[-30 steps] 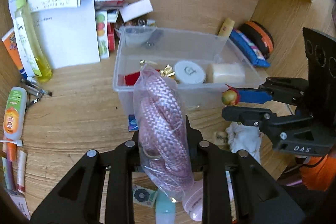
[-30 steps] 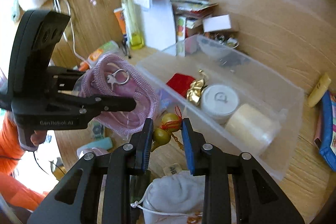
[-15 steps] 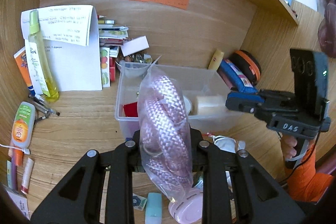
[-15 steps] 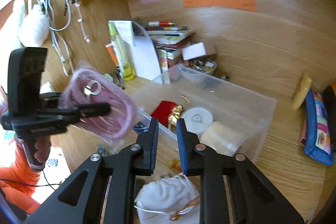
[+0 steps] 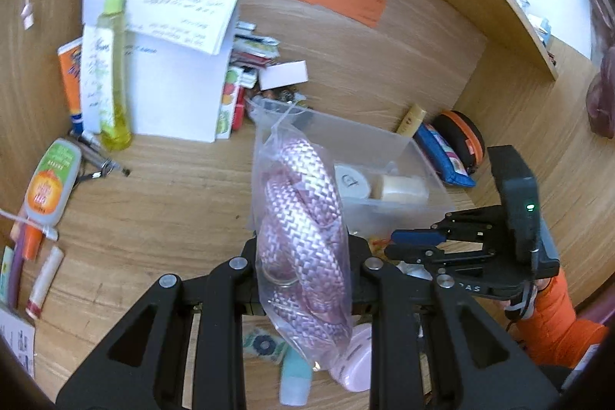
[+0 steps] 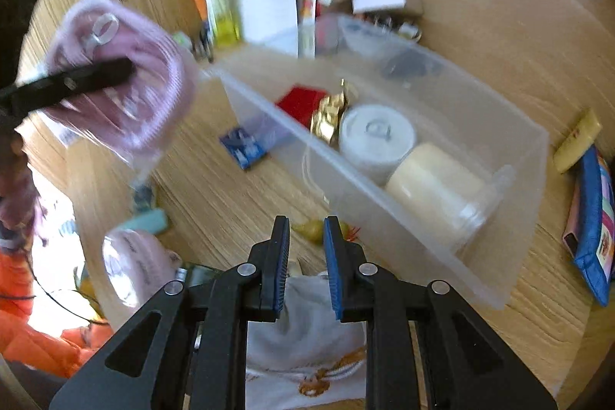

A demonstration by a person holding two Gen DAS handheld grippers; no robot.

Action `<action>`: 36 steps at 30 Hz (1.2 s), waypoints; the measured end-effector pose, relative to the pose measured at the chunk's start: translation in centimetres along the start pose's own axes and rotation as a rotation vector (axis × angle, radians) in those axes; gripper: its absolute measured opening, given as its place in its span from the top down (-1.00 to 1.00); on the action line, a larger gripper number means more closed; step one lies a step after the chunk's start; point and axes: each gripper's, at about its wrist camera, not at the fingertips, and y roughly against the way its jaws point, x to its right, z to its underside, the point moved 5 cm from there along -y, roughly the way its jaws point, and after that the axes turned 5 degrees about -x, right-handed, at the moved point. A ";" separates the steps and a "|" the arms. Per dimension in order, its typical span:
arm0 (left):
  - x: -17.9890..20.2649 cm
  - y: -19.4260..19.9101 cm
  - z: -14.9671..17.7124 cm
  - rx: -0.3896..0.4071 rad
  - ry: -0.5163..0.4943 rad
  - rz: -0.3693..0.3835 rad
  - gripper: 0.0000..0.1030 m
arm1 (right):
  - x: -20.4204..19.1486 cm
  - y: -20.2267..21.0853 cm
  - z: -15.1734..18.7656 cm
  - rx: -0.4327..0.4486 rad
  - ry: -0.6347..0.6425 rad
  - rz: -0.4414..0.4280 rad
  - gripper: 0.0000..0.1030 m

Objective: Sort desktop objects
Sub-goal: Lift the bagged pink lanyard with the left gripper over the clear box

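My left gripper (image 5: 303,256) is shut on a clear bag of pink braided rope (image 5: 303,218) and holds it up in the air, left of and in front of the clear plastic bin (image 5: 399,145). The blurred bag also shows in the right wrist view (image 6: 123,83). My right gripper (image 6: 305,229) is slightly open and empty, just above a small yellow-green fruit charm (image 6: 313,231) lying on the desk in front of the bin (image 6: 384,202). The bin holds a white round tin (image 6: 374,137), a cream cylinder (image 6: 434,187), a gold ornament (image 6: 330,110) and a red piece (image 6: 301,100).
A white cloth pouch (image 6: 303,333) lies under my right gripper. A pink round case (image 6: 134,268) and a teal tube (image 6: 148,219) lie at the left. A yellow bottle (image 5: 109,64), papers and boxes stand at the back left. A blue pouch (image 6: 592,218) lies at the right.
My right gripper has let go of the fruit charm, which now lies on the desk, and has opened a little. My left gripper has lifted the rope bag higher.
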 end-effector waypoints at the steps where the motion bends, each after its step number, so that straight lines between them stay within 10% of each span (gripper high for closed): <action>1: -0.3 0.0 0.2 -0.003 0.005 -0.002 0.55 | -0.1 -0.6 0.0 -0.026 0.011 0.012 0.68; 18: -2.2 -1.1 1.7 -0.035 0.019 0.067 0.54 | -0.3 -4.3 -0.3 -0.183 0.051 0.142 0.37; 36: -2.2 -0.2 1.0 0.001 0.048 0.080 0.55 | -2.1 -3.2 -1.3 -0.034 0.003 -0.003 0.44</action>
